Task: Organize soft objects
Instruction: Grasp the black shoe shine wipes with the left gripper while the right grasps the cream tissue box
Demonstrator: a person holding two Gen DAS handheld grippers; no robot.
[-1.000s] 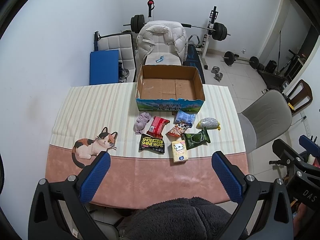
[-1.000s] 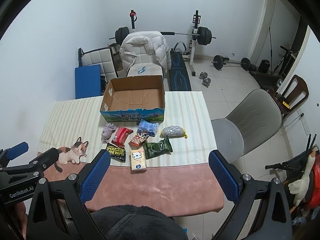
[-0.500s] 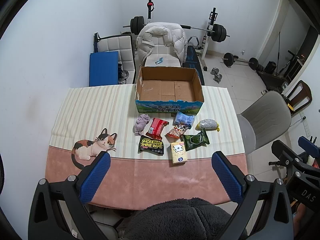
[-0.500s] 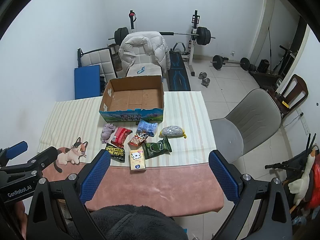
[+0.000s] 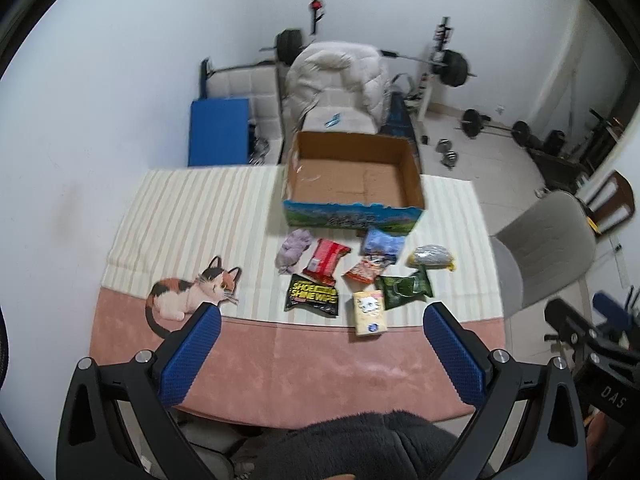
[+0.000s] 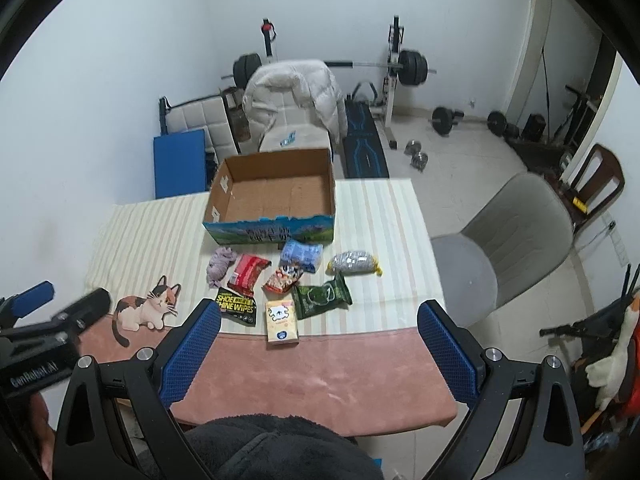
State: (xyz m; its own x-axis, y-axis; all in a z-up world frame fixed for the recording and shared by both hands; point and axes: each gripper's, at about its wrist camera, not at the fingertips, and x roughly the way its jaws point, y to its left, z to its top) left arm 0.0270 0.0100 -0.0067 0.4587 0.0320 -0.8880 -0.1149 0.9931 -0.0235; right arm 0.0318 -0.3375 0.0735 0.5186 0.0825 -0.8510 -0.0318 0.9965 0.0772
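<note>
Several soft packs lie in a cluster on the table in front of an empty cardboard box [image 5: 354,178] [image 6: 276,192]. Among them are a purple cloth [image 5: 294,249] [image 6: 220,265], a red pack [image 5: 325,261], a black shoe-wipes pack [image 5: 313,299] [image 6: 237,306], a yellow tissue pack [image 5: 370,312] [image 6: 282,318], a green pack [image 5: 405,287], a blue pack [image 5: 382,243] and a silver bag [image 5: 432,256]. My left gripper [image 5: 320,354] and right gripper [image 6: 318,354] are both open and empty, held high above the table's near edge.
The table [image 5: 192,216] has a striped and pink cloth with a cat picture [image 5: 192,300]. A grey chair [image 6: 508,248] stands to the right. A chair with a white jacket [image 5: 340,80], a blue pad [image 5: 218,132] and gym weights [image 6: 412,68] stand behind the table.
Both grippers have moved a little forward and down toward the table, so the objects look slightly larger. Nothing on the table has moved.
</note>
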